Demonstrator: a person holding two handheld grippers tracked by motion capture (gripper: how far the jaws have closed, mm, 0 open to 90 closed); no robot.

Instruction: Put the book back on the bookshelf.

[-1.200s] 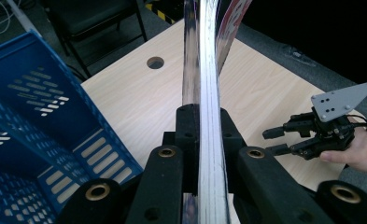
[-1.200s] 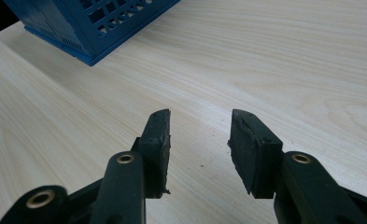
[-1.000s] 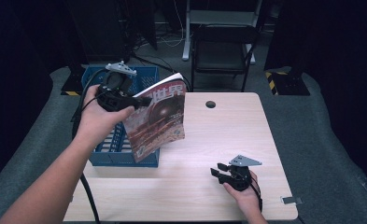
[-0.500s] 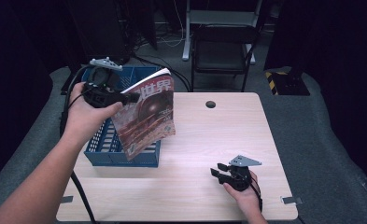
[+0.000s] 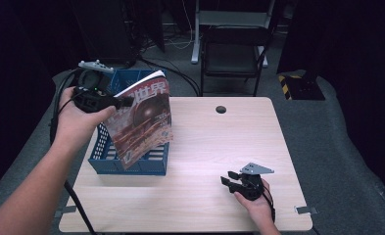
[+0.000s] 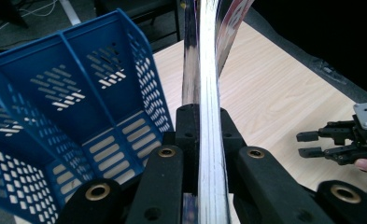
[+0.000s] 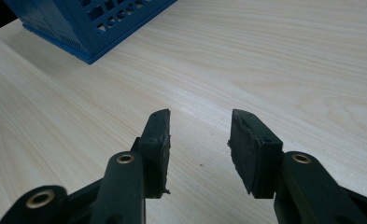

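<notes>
A glossy magazine [image 5: 143,120] with a reddish cover hangs upright over the blue slotted file basket [image 5: 105,152] at the table's left. My left gripper [image 5: 124,102] is shut on the magazine's top left edge. In the left gripper view the magazine [image 6: 209,93] runs edge-on between the jaws, above the basket's dividers [image 6: 74,84]. My right gripper [image 5: 230,178] rests open on the table near the front right, nothing between its fingers [image 7: 158,140]. The same right gripper [image 6: 312,144] appears far off in the left gripper view.
The light wood table [image 5: 219,147] has a round cable hole [image 5: 221,109] at its back edge. A black chair [image 5: 234,44] stands behind the table. The basket's corner [image 7: 92,28] lies ahead and to the left in the right gripper view.
My left gripper has carried the magazine leftward and up, and turned it more upright over the basket. The right gripper has stayed put.
</notes>
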